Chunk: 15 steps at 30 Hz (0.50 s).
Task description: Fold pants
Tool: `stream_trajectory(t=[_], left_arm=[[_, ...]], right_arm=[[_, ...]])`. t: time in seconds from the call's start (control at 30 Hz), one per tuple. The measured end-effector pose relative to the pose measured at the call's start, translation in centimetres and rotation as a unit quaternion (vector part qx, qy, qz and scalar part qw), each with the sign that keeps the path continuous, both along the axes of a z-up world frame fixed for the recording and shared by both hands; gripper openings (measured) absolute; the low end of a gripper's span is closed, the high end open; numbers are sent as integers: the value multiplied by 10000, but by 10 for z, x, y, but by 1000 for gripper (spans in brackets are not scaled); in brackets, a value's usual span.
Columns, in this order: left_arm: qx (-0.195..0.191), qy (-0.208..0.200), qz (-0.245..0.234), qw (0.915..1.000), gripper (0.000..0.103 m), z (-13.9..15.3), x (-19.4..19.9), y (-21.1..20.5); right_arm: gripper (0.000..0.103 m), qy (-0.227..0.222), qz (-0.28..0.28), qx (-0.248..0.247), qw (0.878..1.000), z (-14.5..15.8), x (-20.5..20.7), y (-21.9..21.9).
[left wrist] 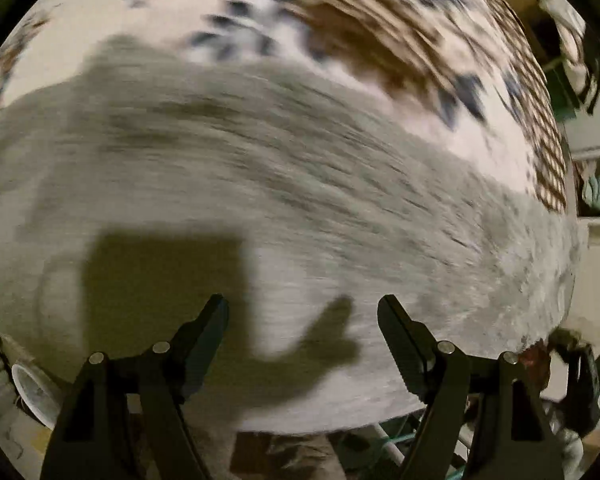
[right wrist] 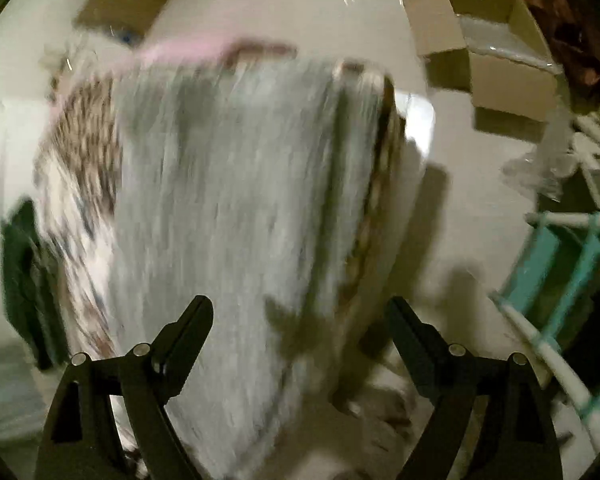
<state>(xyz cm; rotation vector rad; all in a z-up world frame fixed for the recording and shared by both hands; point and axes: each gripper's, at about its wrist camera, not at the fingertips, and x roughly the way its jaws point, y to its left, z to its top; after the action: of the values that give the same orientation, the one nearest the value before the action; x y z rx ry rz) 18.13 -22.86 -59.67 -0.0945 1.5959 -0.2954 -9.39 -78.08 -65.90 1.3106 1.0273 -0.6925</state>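
Observation:
The grey pants (left wrist: pixel 260 168) lie spread across a patterned white, brown and dark cloth (left wrist: pixel 340 20) on a raised surface; both views are motion-blurred. My left gripper (left wrist: pixel 303 312) is open and empty, hovering above the near part of the pants, and casts a shadow on them. In the right wrist view the pants (right wrist: pixel 236 200) stretch away as a long grey band over the same patterned cloth (right wrist: pixel 80 168). My right gripper (right wrist: pixel 300 312) is open and empty above the near end of the pants.
Open cardboard boxes (right wrist: pixel 480 40) stand on the pale floor (right wrist: pixel 460 240) at the far right. A teal and white rack (right wrist: pixel 572 280) is at the right. A dark green item (right wrist: pixel 20 272) lies at the left edge. A white cup (left wrist: pixel 32 392) sits low left.

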Motion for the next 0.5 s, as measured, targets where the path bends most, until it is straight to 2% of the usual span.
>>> stream_trajectory(t=[0.1,0.2,0.23,0.37,0.4,0.43,0.5], left_arm=[[-37,155,-49,9999,76,-19,0,-30],[274,97,-105,9995,77,-38,3,-43],[289,83,-73,9995,82,-42,4,-44],[264,26,-8,9996,95,-47,5,-47],[256,15,-21,9997,99,-49,5,-50],[245,15,-27,9997,103,-52,6,-55],[406,24,-15,9992,103,-58,9,-61]], right_arm=[[90,-552,-153,39,9983,-29,-7,-41],[90,-651,-111,201,9976,-64,-3,-64],[90,-771,-105,305,9965,-71,-2,-69],[89,-1196,-31,136,9927,-67,-1,-74],[87,-1401,-72,56,9901,-63,-5,-75],[80,-1611,-138,7,9868,-60,-9,-77],[77,-1899,-216,56,9816,-56,-9,-78]])
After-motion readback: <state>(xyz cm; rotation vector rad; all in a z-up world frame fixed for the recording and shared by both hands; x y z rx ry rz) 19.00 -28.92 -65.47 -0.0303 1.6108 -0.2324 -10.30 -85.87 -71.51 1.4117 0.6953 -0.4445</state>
